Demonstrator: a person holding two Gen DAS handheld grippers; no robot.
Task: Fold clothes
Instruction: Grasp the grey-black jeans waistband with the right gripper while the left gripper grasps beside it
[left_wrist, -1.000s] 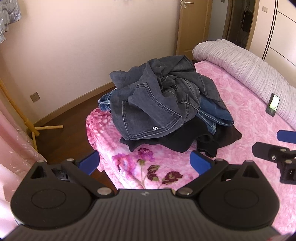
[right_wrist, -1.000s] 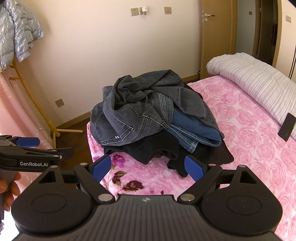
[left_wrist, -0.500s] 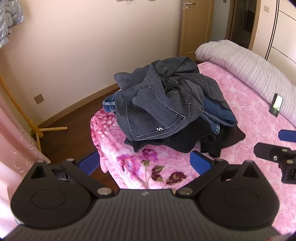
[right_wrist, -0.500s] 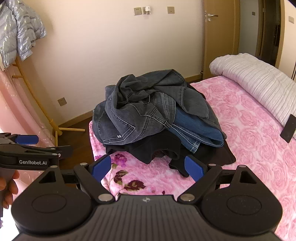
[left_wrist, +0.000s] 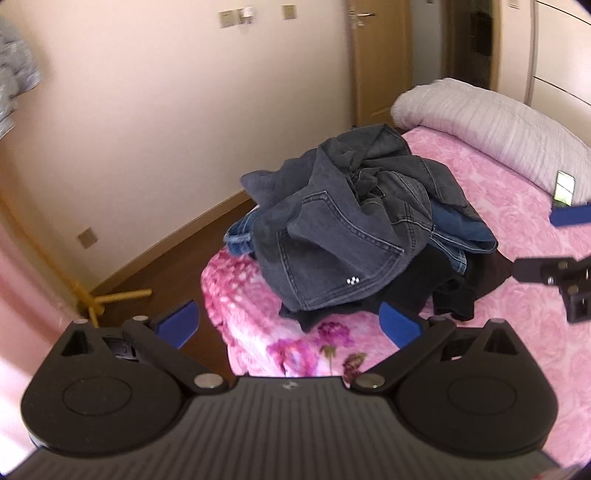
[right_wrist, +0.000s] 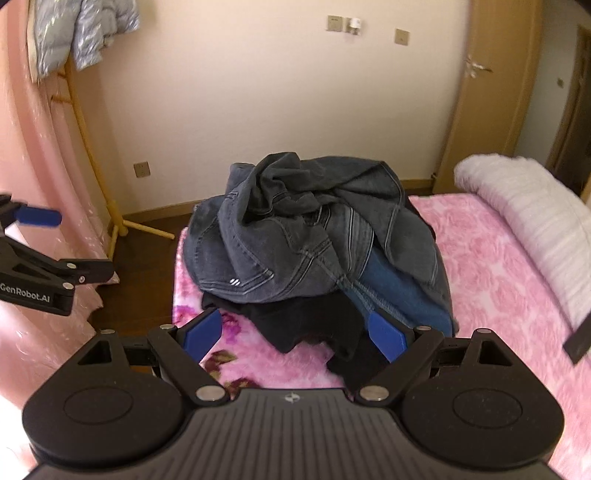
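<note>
Your left gripper (left_wrist: 288, 325) and right gripper (right_wrist: 293, 330) both hang spread wide, holding nothing. The clothes pile (right_wrist: 314, 243) sits at 12 o'clock on the bed (right_wrist: 498, 280), hard against its corner edge, grey jeans (left_wrist: 332, 240) on top. Bare pink blanket runs toward 3 o'clock; the floor (left_wrist: 166, 273) drops off at 9 o'clock.

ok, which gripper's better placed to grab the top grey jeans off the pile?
Right, probably. The right gripper is open, centred, its fingers already at the pile's black bottom garment; the grey denim jeans lie just beyond.
</note>
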